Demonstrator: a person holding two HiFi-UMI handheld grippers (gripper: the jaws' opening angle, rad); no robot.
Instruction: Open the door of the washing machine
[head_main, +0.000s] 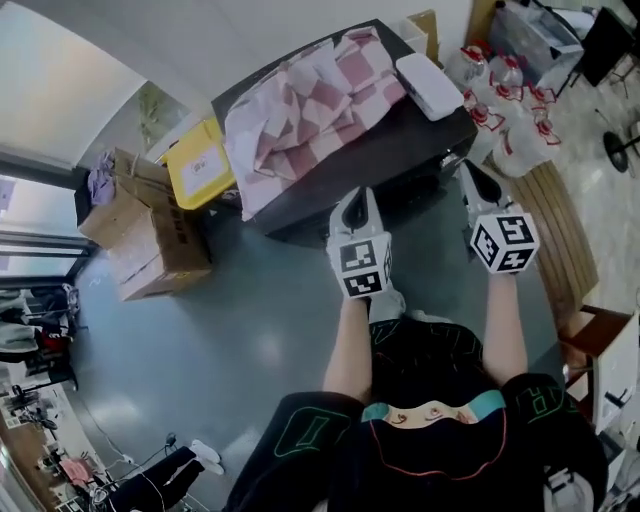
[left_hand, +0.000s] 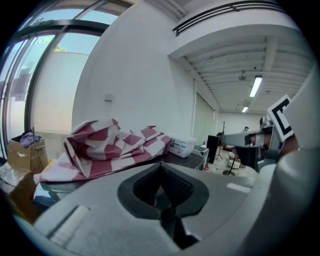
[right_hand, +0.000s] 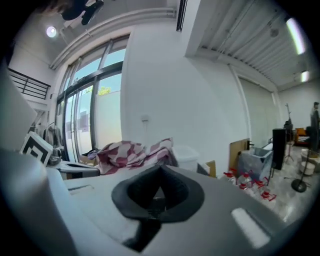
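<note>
Grey floor (head_main: 250, 340) surrounds the washing machine (head_main: 400, 140) under a checked cloth (head_main: 300, 110); left gripper (head_main: 357, 197) and right gripper (head_main: 472, 172) fingers closed, empty

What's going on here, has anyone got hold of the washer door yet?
Not yet. A person stands facing the dark washing machine, which has a pink checked cloth and a white box on top. The left gripper and right gripper are held side by side just in front of it, both with jaws together and gripping nothing. Neither seems to touch the machine, and the door itself is out of sight.
</note>
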